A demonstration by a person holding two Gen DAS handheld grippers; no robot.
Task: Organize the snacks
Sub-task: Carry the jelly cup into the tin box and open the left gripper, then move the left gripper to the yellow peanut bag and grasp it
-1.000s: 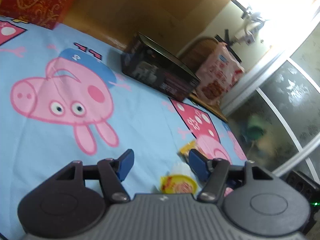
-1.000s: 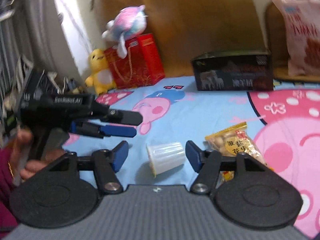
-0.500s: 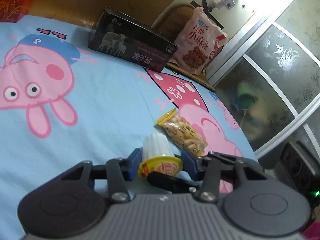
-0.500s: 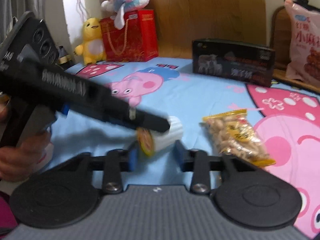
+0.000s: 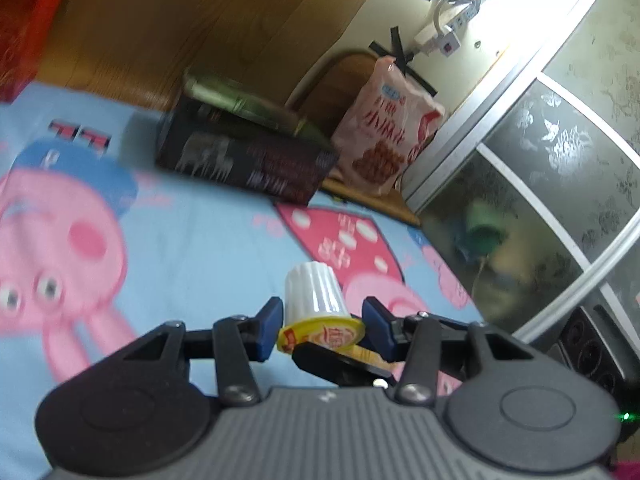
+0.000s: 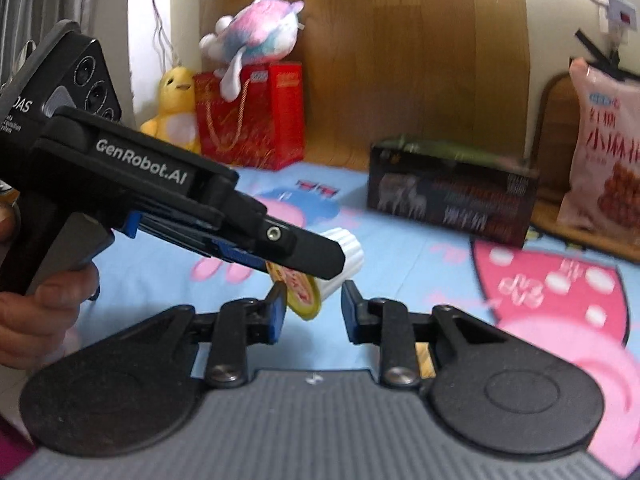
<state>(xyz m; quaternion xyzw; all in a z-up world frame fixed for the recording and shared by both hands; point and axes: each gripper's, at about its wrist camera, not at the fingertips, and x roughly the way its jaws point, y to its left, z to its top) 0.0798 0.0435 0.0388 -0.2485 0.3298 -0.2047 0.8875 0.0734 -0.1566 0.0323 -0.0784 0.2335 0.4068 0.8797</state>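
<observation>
The left tool (image 5: pixel 322 320) is clenched on the white ribbed plastic cup with a yellow printed foil lid (image 5: pixel 314 294), lid end toward the tool. The right tool (image 6: pixel 310 304) jaws are closing, with the cup's lid end between them. The left tool's body reads "GenRobot.AI". Ahead of both tools lies a black rectangular cardboard box (image 6: pixel 452 204), contents hidden.

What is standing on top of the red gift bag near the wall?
A pink and white plush toy sits on the red gift bag, and one of its limbs hangs down over the front. The bag's opening is covered, so its contents cannot be seen.
</observation>
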